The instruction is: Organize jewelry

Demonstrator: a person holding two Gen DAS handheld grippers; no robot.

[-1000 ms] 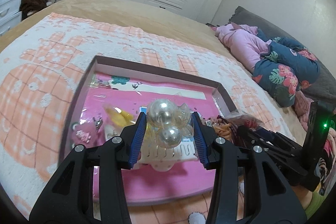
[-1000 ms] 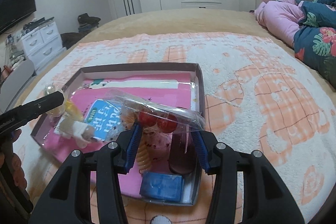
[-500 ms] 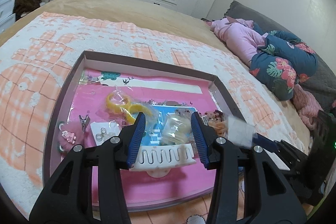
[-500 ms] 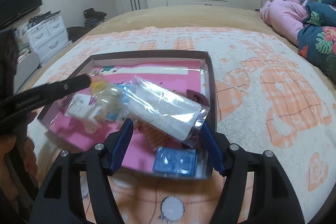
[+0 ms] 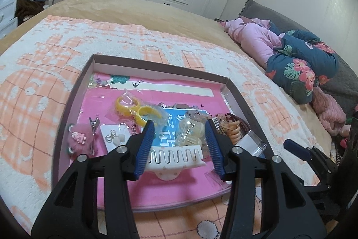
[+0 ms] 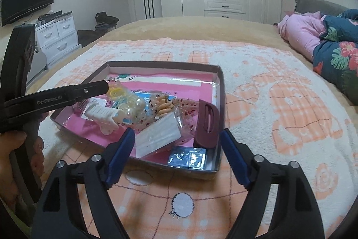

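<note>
A bedroom: white wardrobes behind, and a bed spread with a peach-and-white blanket (image 6: pixel 268 86) that gives the shallow box (image 6: pixel 220 91) a soft, flat base. The box gathers the jewelry in one place on its pink lining: a white comb (image 5: pixel 175 157) near the front, a yellow ring (image 5: pixel 128 105) in plastic, a coiled orange hair tie (image 5: pixel 232 130), a dark red clip (image 6: pixel 207 124) leaning on the right wall.

The left gripper (image 5: pixel 180 145) hangs over the comb, fingers parted and empty. A second ago they pinched a bag of pearly beads; that bag (image 5: pixel 190 131) now lies in the box.

The right gripper (image 6: pixel 177 155) sits at the front edge, spread wider than before; its clear packet (image 6: pixel 158 136) now rests in the box.
</note>
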